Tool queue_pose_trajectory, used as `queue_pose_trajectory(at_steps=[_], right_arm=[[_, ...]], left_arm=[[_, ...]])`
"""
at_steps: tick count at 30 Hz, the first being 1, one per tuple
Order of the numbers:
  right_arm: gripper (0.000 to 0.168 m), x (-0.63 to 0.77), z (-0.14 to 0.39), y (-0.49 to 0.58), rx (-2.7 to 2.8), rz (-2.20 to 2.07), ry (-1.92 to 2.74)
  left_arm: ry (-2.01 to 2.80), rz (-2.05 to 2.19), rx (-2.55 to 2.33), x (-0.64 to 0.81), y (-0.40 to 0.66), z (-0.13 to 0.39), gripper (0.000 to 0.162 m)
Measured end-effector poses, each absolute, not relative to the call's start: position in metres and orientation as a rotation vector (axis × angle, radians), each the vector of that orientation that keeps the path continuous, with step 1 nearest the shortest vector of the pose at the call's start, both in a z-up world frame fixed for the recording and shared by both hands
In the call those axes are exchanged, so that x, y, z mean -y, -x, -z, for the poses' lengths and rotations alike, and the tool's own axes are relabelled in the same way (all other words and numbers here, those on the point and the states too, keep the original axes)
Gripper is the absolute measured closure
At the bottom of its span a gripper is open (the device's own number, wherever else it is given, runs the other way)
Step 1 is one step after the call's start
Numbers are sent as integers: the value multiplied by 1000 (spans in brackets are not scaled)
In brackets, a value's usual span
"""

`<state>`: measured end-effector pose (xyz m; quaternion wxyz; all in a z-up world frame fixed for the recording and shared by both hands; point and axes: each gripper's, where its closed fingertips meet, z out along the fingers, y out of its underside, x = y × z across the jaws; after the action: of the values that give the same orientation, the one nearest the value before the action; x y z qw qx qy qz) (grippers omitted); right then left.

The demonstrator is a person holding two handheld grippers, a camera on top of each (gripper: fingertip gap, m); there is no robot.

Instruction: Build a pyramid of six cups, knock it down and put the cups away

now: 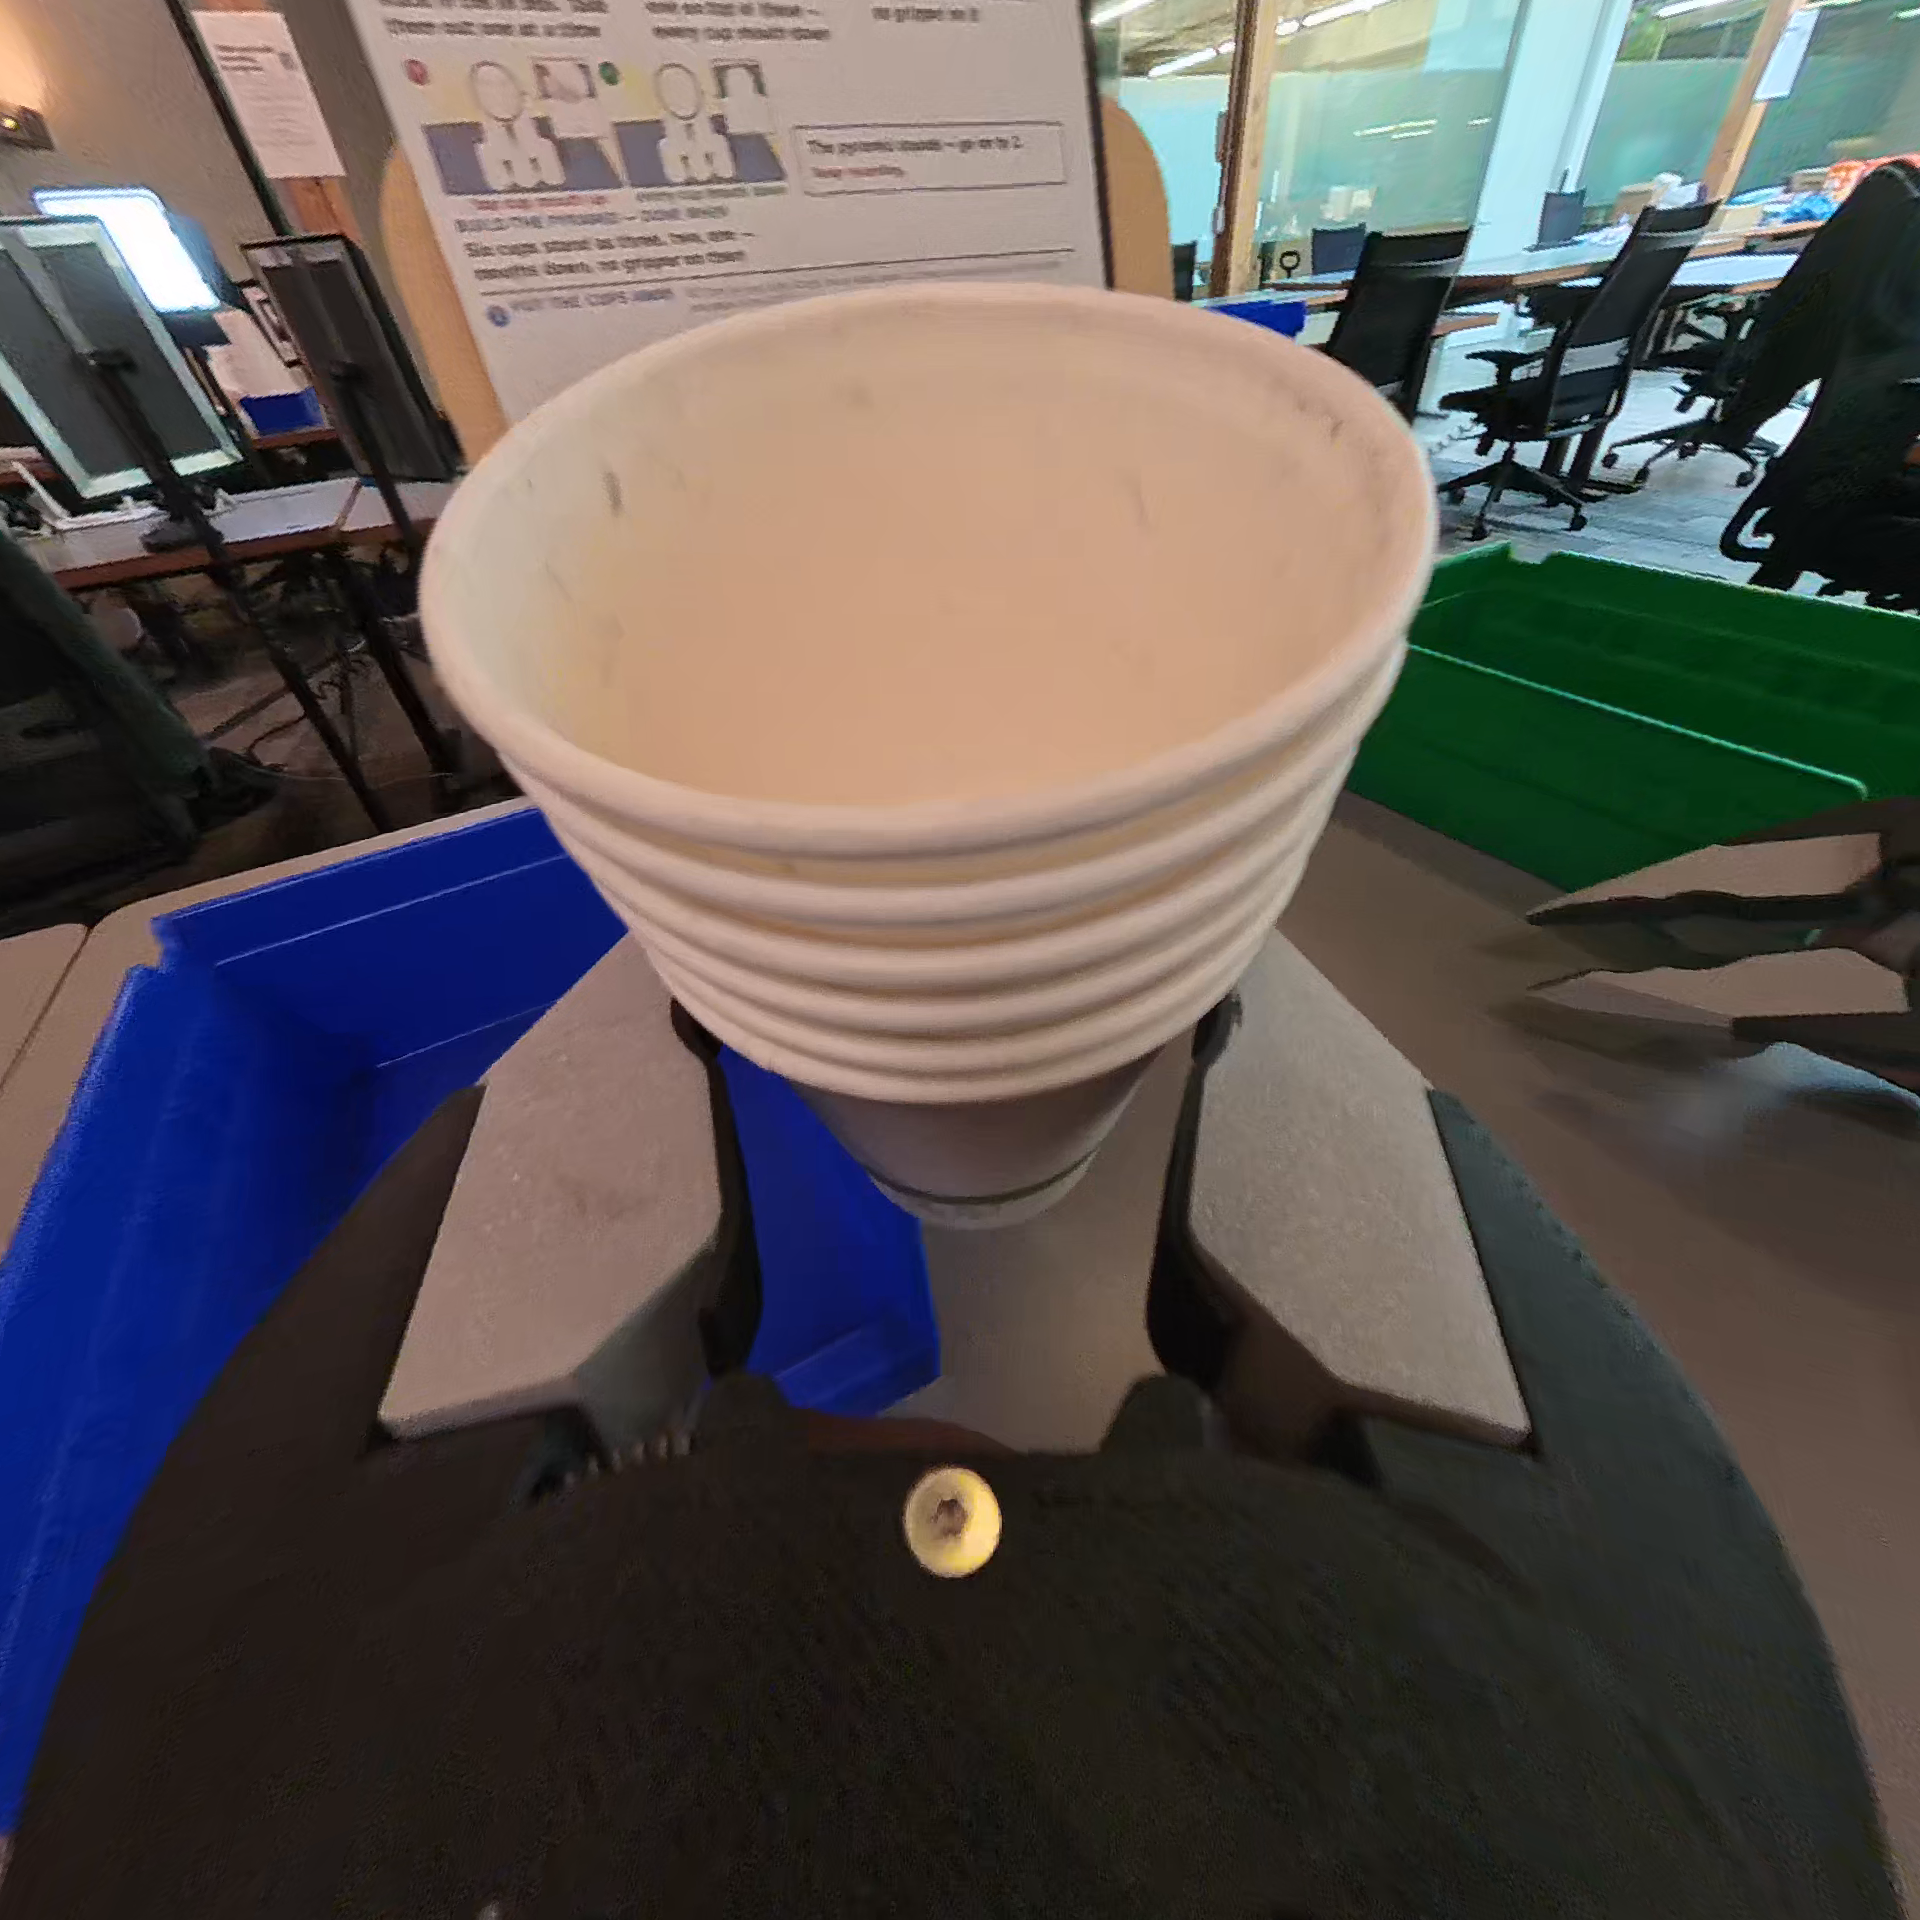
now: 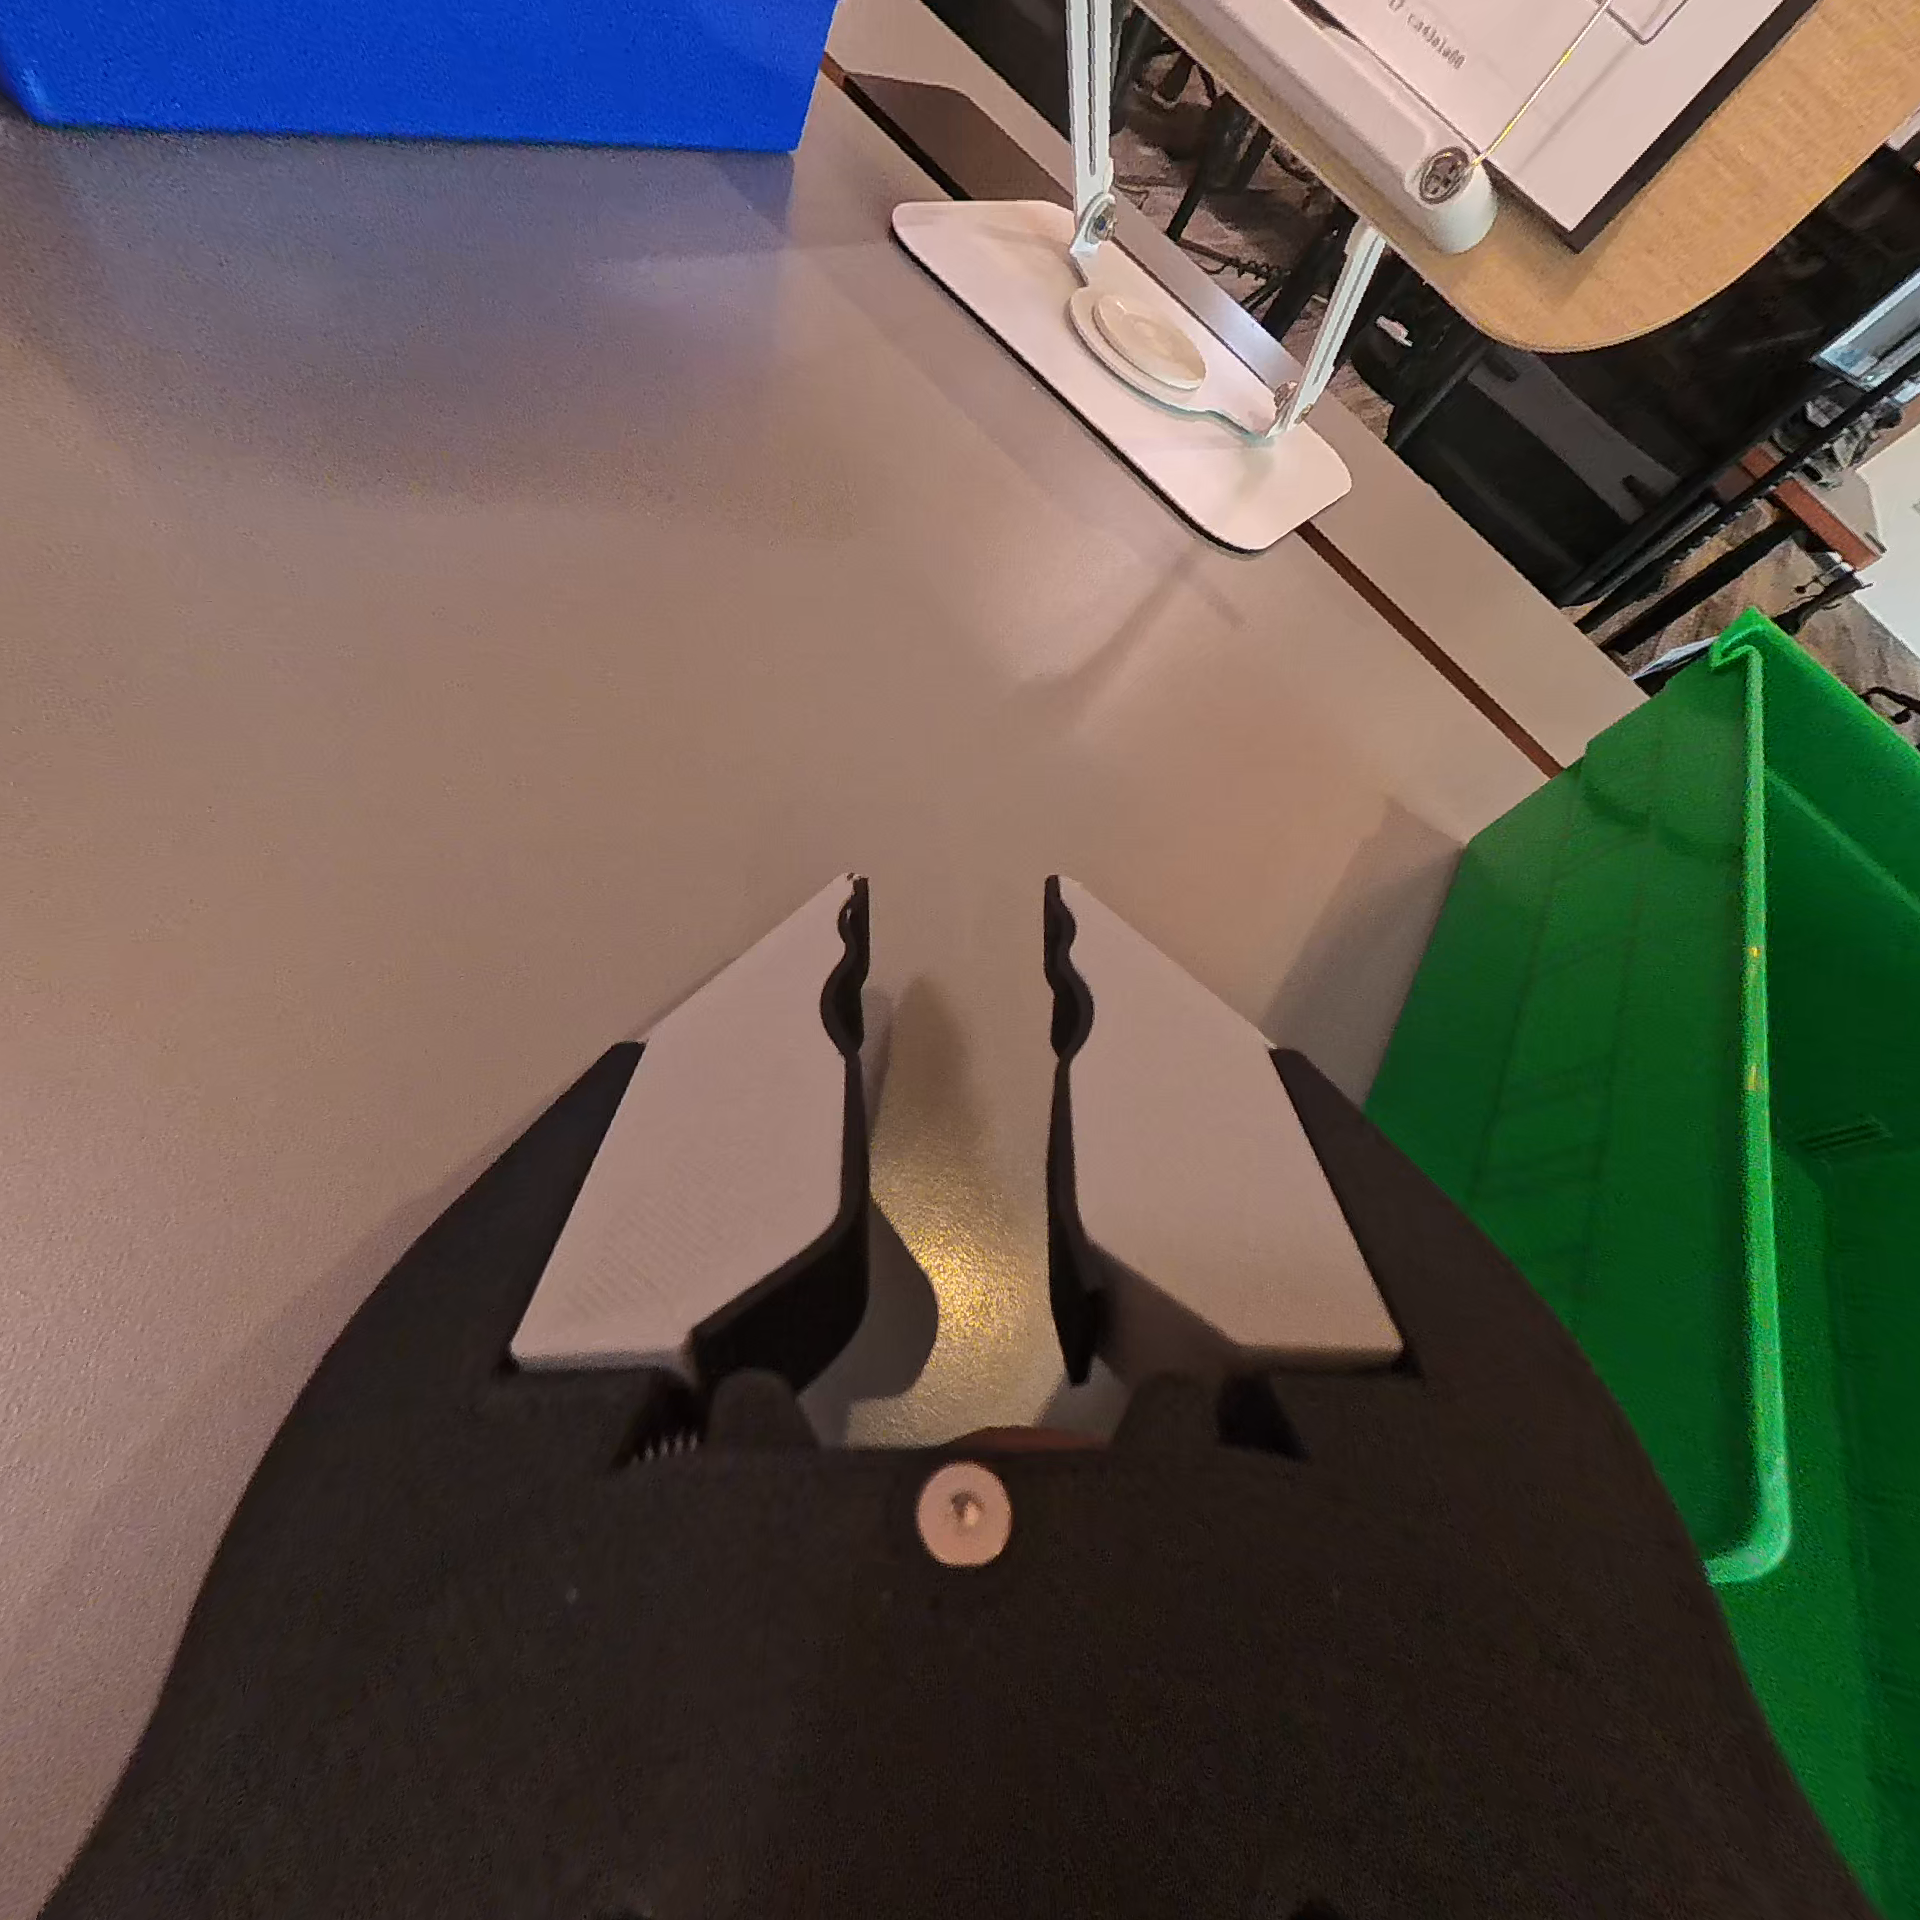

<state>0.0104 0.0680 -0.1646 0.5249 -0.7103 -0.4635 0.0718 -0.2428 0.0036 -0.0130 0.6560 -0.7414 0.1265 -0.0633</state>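
Now your left tongs [image 1: 951, 1049] grip the nested stack of cups [image 1: 925, 644] low on its side, mouth up, above the bench [image 2: 416, 623] beside the blue bin [image 1: 312, 987]. Keep it upright. Your right tongs [image 2: 956, 894] hover part-open, empty, near the green bin [image 2: 1662, 1143].

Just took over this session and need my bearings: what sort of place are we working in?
Probably an open-plan office or lab: office chairs at long desks, glass partitions behind, monitors on stands, and an instruction poster by the table.
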Motion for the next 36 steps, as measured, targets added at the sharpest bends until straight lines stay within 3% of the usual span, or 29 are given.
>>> queue_pose_trajectory(at_steps=[13,22,31,36], right_arm=[[137,-67,162,-9,1114,-167,1683],[137,-67,162,-10,1113,-162,1682],[137,-67,163,-9,1116,-159,1686],[137,-67,164,-9,1118,-157,1687]], left_arm=[[1709,104,-344,-22,205,41,70],[1521,-73,-104,-5,277,-4,69],[1804,-68,18,-29,342,80,68],[1797,-33,25,-39,344,87,68]])
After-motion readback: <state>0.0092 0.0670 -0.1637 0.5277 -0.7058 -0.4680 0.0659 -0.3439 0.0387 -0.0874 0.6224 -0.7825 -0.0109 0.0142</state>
